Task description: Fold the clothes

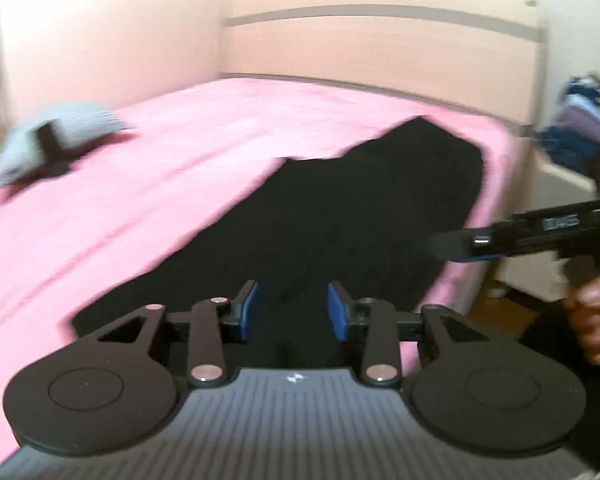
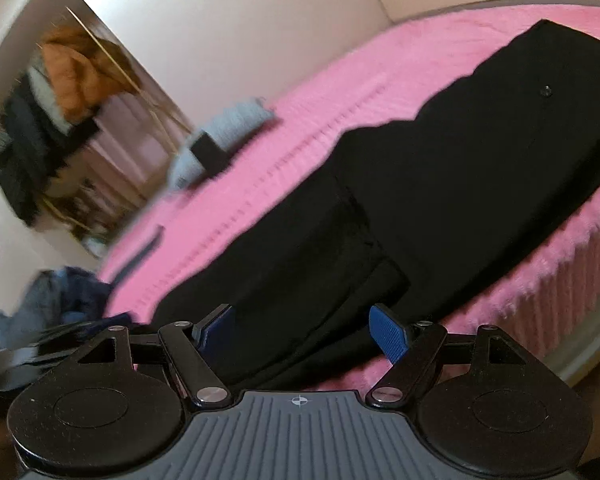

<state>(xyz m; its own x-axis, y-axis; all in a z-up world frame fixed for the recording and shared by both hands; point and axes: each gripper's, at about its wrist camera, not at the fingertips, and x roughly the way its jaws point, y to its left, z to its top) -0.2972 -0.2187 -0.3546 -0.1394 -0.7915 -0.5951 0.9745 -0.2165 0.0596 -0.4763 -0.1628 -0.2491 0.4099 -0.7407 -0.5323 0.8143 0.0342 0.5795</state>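
Observation:
A black garment (image 1: 340,216), trousers by the look of its button, lies spread along the near edge of a pink bedspread (image 1: 180,160). My left gripper (image 1: 293,304) hovers over the garment's near end, its blue pads apart and nothing pinched between them. In the right wrist view the same black garment (image 2: 440,184) stretches away to the upper right. My right gripper (image 2: 304,330) stands wide open just above its near end, with no cloth between the pads. The right gripper (image 1: 464,242) also shows at the right of the left wrist view, held by a hand (image 1: 592,320).
A folded grey piece with a black item on it (image 1: 56,140) lies on the far left of the bed. A pale headboard (image 1: 380,56) closes the far end. Blue clothes (image 1: 580,128) are stacked beside the bed. A clothes rack (image 2: 60,120) and a blue heap (image 2: 56,296) show at left.

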